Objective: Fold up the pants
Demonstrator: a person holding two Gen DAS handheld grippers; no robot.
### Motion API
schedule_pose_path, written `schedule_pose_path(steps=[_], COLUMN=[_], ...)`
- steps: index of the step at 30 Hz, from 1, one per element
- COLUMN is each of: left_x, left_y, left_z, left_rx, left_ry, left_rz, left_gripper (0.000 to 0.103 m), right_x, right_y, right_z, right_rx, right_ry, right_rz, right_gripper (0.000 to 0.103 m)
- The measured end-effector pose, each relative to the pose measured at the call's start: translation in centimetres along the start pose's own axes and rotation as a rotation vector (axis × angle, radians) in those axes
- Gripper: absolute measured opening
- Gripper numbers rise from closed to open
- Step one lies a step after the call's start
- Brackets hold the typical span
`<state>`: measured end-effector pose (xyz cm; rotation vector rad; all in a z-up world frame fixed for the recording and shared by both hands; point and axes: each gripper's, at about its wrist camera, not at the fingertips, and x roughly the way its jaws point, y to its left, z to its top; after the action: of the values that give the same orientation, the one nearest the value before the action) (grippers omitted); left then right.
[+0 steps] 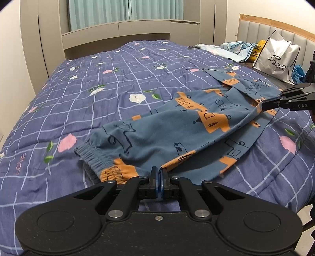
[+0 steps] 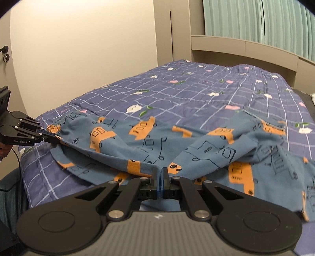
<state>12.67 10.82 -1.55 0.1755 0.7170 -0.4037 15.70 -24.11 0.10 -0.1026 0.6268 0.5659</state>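
Pants [image 1: 177, 126], one pair in blue fleece printed with orange blocks and dark line-drawn vehicles, lie across the near side of the bed, on top of the quilt [image 1: 118, 78]. One elastic cuff [image 1: 94, 157] shows at the end of the leg nearest the left wrist camera. Two grippers work the cloth. The left gripper [image 1: 159, 173] has its two fingers pressed together on a fold at the edge of the pants just beside that cuff; the right wrist view shows the same gripper [image 2: 53, 137] pinching the fabric's corner. The right gripper [image 2: 159, 174] has its fingers likewise closed tight on an edge of the pants further along the leg, and the left wrist view shows it [image 1: 264, 104] clamped on the cloth, which rises to it in a taut ridge. One quilt covers the bed, purple-blue with a pale grid and pink and white flowers. Beyond the pants, toward the padded headboard [image 1: 275, 31], stand one white shopping bag [image 1: 275, 57], one yellow bag [image 1: 256, 51] partly hidden behind it, and a heap of light blue cloth [image 1: 232, 49]. Behind the bed run beige built-in cabinets [image 1: 118, 33] and a pale green curtain [image 1: 118, 11].
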Motion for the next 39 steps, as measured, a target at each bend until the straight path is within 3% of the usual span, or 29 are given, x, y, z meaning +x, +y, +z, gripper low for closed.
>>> schedule_pose_path(steps=[16,21,22,24,25,26,27,30,32,35,39], left_x=[-0.1,-0.2,-0.3,-0.6,-0.7,-0.8,-0.9,-1.0,-0.7,0.2,2.1], left_y=[-1.3,-1.3,-1.4,-1.9,-2.2,-2.6,-3.0,-4.3,-5.4,-7.2,-9.7], left_z=[-1.2,-0.7,-0.6,-0.4,-0.2,0.0,0.2,0.9,1.6,2.8,4.7], left_rx=[0.012,-0.028,-0.040,-0.063,-0.074,-0.084,-0.095,-0.129,-0.140,-0.146,-0.155], left_ry=[0.032,0.034,0.033,0.028,0.020,0.013,0.004,-0.034,-0.055,-0.085,-0.121], left_rz=[0.033,0.024,0.024,0.020,0.015,0.017,0.020,0.012,-0.007,-0.023,-0.073], left_gripper=[0.001,0.015,0.020,0.038,0.043,0.055,0.066,0.085,0.092,0.100,0.101], right_x=[-0.6,-0.5,-0.6,-1.0,-1.2,-1.4,-1.8,-2.9,-3.8,-5.3,-6.7], right_y=[0.4,0.4,0.4,0.2,0.2,0.1,0.0,-1.0,-1.8,-3.3,-5.7], right_z=[-1.3,-1.7,-1.7,-1.8,-1.8,-1.9,-2.0,-2.3,-2.7,-3.2,-3.9], right_rx=[0.030,0.046,0.046,0.056,0.058,0.059,0.059,0.084,0.096,0.112,0.146], right_ry=[0.011,-0.003,-0.006,-0.016,-0.020,-0.027,-0.037,-0.059,-0.081,-0.105,-0.117], right_rz=[0.004,-0.003,-0.006,-0.004,-0.007,-0.016,-0.025,-0.039,-0.069,-0.108,-0.168], right_gripper=[0.001,0.005,0.010,0.018,0.033,0.051,0.057,0.076,0.095,0.103,0.103])
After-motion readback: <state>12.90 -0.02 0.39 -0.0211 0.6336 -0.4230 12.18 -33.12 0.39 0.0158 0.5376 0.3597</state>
